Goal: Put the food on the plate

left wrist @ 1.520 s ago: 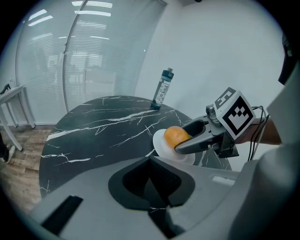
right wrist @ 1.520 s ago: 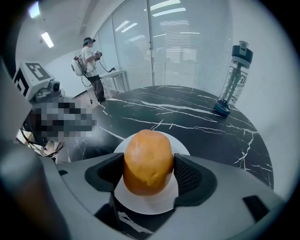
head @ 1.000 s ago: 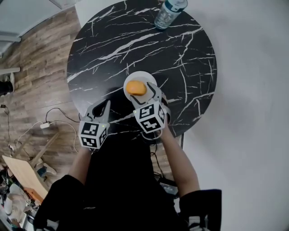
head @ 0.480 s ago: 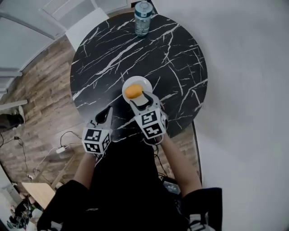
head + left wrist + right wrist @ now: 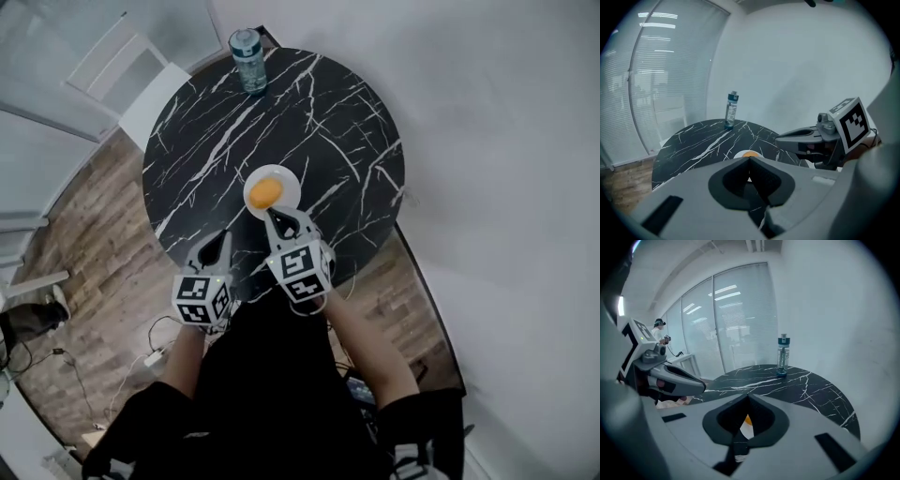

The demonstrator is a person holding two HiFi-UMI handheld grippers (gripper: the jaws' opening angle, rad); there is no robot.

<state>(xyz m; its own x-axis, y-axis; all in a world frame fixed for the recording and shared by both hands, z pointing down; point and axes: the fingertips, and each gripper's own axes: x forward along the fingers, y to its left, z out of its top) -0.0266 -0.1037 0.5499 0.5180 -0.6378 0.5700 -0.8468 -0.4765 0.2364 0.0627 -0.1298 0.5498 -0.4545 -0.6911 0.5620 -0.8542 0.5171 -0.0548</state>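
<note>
An orange piece of food [image 5: 265, 193] lies on a small white plate [image 5: 284, 181] on the near half of the round black marble table [image 5: 319, 112]. My right gripper [image 5: 278, 217] is shut with nothing in it, its tips just short of the plate's near rim. In the right gripper view the closed jaws [image 5: 749, 398] hide most of the food [image 5: 747, 419]. My left gripper [image 5: 217, 242] is shut and empty at the table's near left edge, apart from the plate. Past its joined jaws [image 5: 749, 160], the left gripper view shows the food [image 5: 750, 153].
A clear water bottle [image 5: 248, 47] with a teal cap stands at the table's far edge. A white chair [image 5: 131, 75] is beyond the table on the left. Cables [image 5: 155, 356] lie on the wooden floor. A white wall runs along the right.
The right gripper's jaws have closed and it has drawn back from the food, which stays on the plate. The head view has pulled away, so the table looks smaller.
</note>
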